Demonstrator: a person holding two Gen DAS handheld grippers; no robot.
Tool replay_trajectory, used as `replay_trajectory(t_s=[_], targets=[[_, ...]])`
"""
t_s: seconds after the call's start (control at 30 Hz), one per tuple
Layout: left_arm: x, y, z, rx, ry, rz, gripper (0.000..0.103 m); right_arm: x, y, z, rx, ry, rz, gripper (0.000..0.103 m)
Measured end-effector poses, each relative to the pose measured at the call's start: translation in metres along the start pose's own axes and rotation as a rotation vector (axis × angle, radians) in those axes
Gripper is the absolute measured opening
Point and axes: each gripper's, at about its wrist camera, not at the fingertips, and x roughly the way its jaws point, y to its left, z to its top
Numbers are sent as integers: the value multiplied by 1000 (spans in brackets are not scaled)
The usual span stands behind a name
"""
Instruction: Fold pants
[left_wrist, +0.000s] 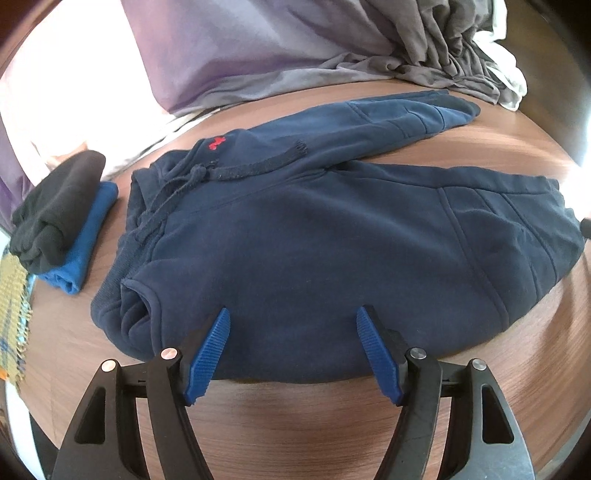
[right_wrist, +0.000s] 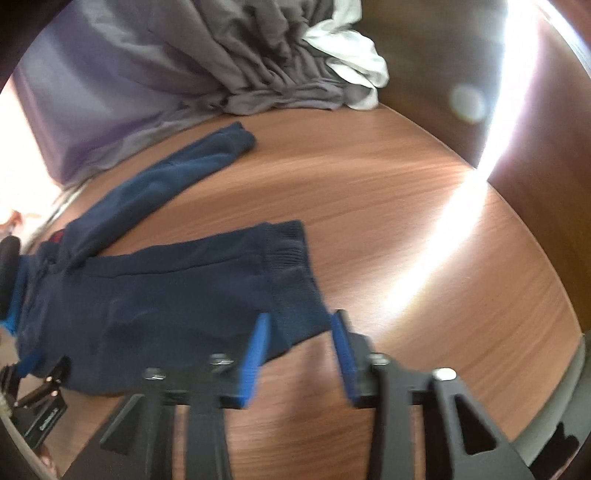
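Navy sweatpants (left_wrist: 314, 251) lie flat on the wooden table (left_wrist: 295, 424), waistband with drawstring at the left, two legs spread out to the right. My left gripper (left_wrist: 293, 317) is open, its blue fingers over the near edge of the pants' hip area, holding nothing. In the right wrist view the pants (right_wrist: 166, 295) reach from the left to the ribbed cuff of the near leg (right_wrist: 295, 280). My right gripper (right_wrist: 301, 321) is open with its fingers on either side of that cuff's near corner.
Folded black and blue garments (left_wrist: 62, 225) are stacked at the table's left, beside a yellow plaid cloth (left_wrist: 13, 321). A pile of grey and white laundry (left_wrist: 461, 62) lies at the back; it also shows in the right wrist view (right_wrist: 288, 70). Purple fabric (left_wrist: 221, 48) hangs behind.
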Motion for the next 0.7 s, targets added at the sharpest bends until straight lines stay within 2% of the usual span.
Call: replay_trajectory(t_s=[0.27,0.3,0.33,0.4,0.57,0.7], targets=[[0,-2,1,-13,3,3,72,20,5,1,10,51,14,39],[1,-1,1,-15,5,1,72,21,7,1,2,52,7,35],[1,-1,1,-16,6,1,72,21,8,1,-10,50,3,19],[1,-1,2,-16,6,1,72,20,11,0,-34,52,12,12],[1,-1,2,-9,2,-4,74,13,7,1,-37,17,-66,10],[3,1,3,-1,0,-13,76,18,4,-1,-17,38,-93,10]])
